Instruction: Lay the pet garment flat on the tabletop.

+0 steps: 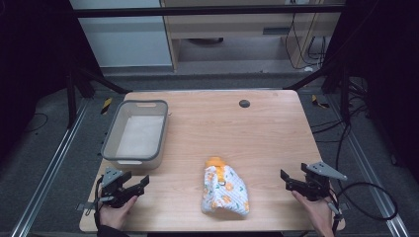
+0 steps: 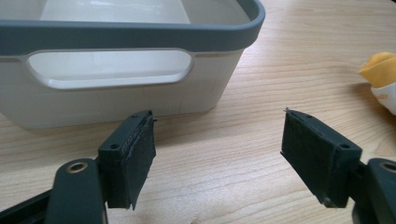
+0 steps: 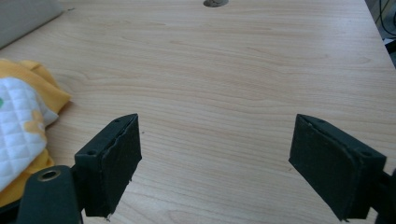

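Observation:
A folded white quilted cloth (image 1: 225,191) with orange flowers and an orange edge lies near the front middle of the wooden table (image 1: 257,133). A grey-rimmed white bin (image 1: 135,130) stands at the table's left. My left gripper (image 1: 131,185) rests at the front left corner, just before the bin, jaws open and nothing between them. In the left gripper view the bin (image 2: 116,60) is close ahead and the cloth (image 2: 380,79) peeks in at the right. My right gripper (image 1: 291,181) sits at the front right, open and holding nothing, with the cloth (image 3: 21,130) to its left.
A small dark round cap (image 1: 244,103) is set in the table near its far edge. Metal rails run along both sides of the table, and cables lie on the floor at the right. Bare wood stretches between the bin and the right edge.

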`<state>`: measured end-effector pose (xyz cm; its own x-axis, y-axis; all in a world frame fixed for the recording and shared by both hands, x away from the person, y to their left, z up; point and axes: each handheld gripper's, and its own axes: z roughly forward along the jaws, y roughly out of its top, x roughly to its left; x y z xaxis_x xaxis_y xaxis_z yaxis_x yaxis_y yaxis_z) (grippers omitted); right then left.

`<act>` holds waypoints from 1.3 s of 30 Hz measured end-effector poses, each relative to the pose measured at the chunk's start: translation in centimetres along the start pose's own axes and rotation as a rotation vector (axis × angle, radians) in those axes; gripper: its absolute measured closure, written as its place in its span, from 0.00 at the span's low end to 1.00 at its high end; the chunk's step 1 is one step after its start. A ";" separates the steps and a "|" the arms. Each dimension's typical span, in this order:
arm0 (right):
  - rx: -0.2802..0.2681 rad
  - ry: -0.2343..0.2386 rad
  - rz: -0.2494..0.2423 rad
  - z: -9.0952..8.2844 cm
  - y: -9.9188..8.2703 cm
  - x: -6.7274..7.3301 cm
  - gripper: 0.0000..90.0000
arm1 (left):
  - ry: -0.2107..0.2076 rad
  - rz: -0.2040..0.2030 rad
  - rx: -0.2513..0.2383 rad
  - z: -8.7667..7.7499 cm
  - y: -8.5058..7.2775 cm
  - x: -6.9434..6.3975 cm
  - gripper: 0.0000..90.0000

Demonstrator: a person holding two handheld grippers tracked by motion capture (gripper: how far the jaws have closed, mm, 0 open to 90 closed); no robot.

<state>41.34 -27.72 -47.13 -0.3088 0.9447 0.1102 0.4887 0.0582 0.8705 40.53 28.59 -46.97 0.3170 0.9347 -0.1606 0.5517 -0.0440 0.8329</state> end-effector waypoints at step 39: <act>-0.044 0.080 -0.061 -0.4 4.4 1.5 0.30 | -0.112 0.173 -0.037 0.6 5.4 -3.8 0.36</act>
<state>42.70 -26.13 -42.96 -0.4013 0.9112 0.0929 0.4313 0.0985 0.8968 42.81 24.55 -42.17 0.4894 0.8693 -0.0696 0.4532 -0.1853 0.8719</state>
